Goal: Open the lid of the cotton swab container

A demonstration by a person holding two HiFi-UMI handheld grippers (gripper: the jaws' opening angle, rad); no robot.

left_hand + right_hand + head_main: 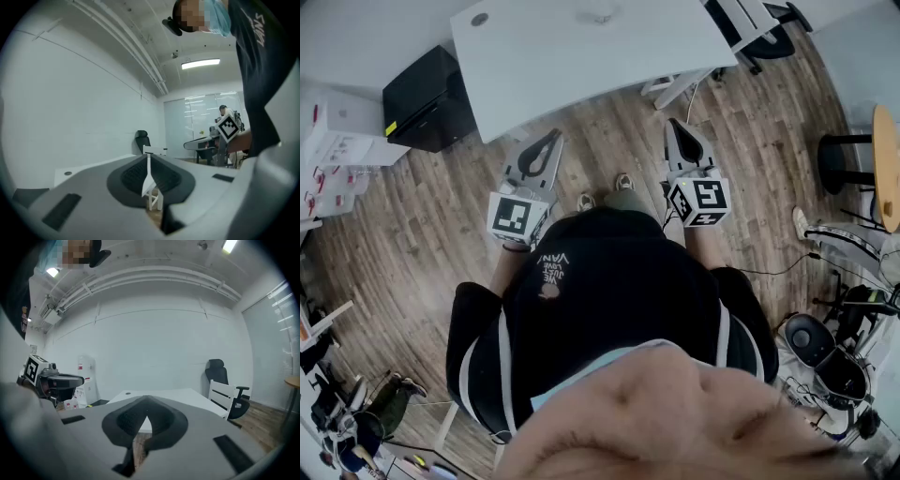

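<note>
No cotton swab container can be made out in any view; only a faint pale shape (598,14) lies on the white table (581,56), too indistinct to identify. The person stands back from that table with both grippers held close to the body and pointing toward it. The left gripper (549,141) is shut with nothing between its jaws, and the left gripper view shows its tips (148,161) meeting. The right gripper (679,126) is likewise shut and empty, its jaws (145,416) together in the right gripper view. Both hover above the wooden floor.
A black cabinet (427,98) stands left of the table. A white chair (677,86) and a black office chair (755,26) sit at the table's right end. A round wooden table (886,164) and black stool (842,161) are at the right edge. Equipment clutters the lower right.
</note>
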